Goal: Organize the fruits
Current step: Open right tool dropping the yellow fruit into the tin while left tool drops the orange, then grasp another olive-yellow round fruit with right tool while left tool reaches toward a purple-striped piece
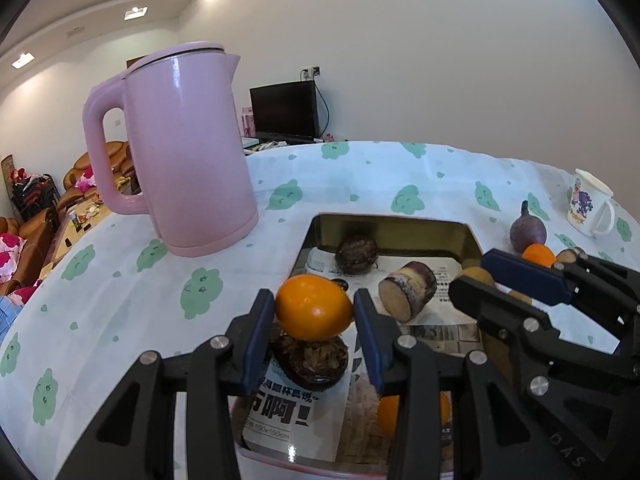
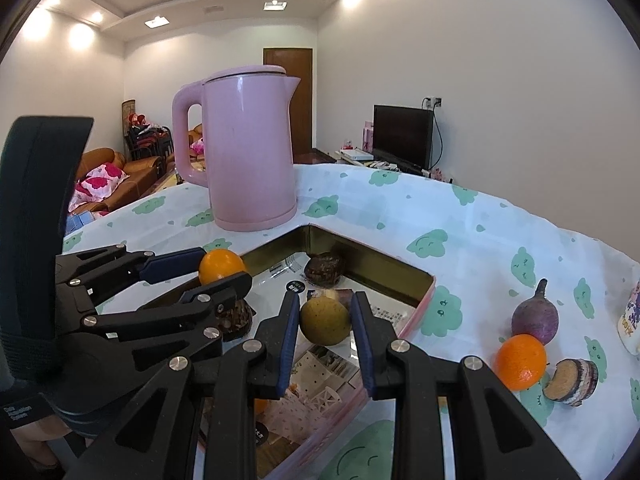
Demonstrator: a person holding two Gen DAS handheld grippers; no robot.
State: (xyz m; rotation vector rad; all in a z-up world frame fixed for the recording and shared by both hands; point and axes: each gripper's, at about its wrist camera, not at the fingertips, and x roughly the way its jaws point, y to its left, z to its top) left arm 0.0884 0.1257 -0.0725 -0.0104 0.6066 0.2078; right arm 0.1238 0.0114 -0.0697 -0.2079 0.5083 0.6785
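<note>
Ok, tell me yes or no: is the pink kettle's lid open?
No. In the right wrist view the pink kettle stands upright on the tablecloth with its lid sitting flat and closed.

Each tool, left tool (image 1: 314, 312) and right tool (image 2: 325, 320), has matte black linkage arms, silver round screws and 2 blue pads (image 1: 256, 336).

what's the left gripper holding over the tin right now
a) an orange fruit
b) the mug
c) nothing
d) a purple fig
a: in the left wrist view the left gripper has its blue pads pressed on both sides of an orange fruit, above the open tin.
</note>
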